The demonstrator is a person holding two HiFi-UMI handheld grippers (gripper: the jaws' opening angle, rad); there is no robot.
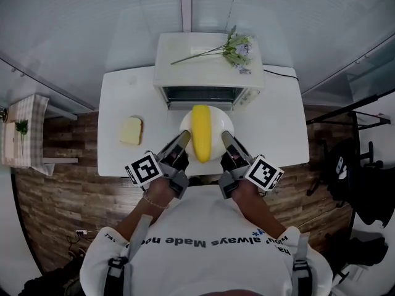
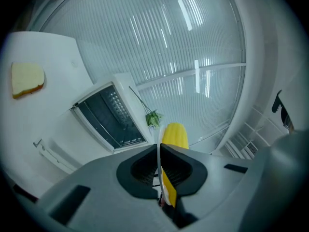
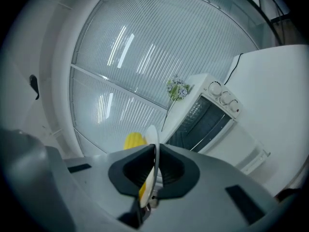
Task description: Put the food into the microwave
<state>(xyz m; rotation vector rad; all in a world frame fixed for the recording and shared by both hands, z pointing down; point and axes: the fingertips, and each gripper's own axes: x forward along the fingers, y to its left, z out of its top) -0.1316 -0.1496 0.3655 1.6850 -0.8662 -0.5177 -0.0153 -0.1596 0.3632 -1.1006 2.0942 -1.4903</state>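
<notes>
The left gripper (image 2: 160, 151) has its jaws pinched on the left rim of the plate (image 1: 217, 119). The right gripper (image 3: 155, 154) pinches the right rim the same way. On the plate lies the corn (image 1: 201, 132), pointing lengthwise toward the microwave (image 1: 210, 66). The microwave's door is down and its dark cavity faces the plate, just beyond it. Left on the table (image 1: 120, 97) lies a bread slice (image 1: 131, 130), well apart. Flowers (image 1: 237, 47) lie on the microwave's top.
</notes>
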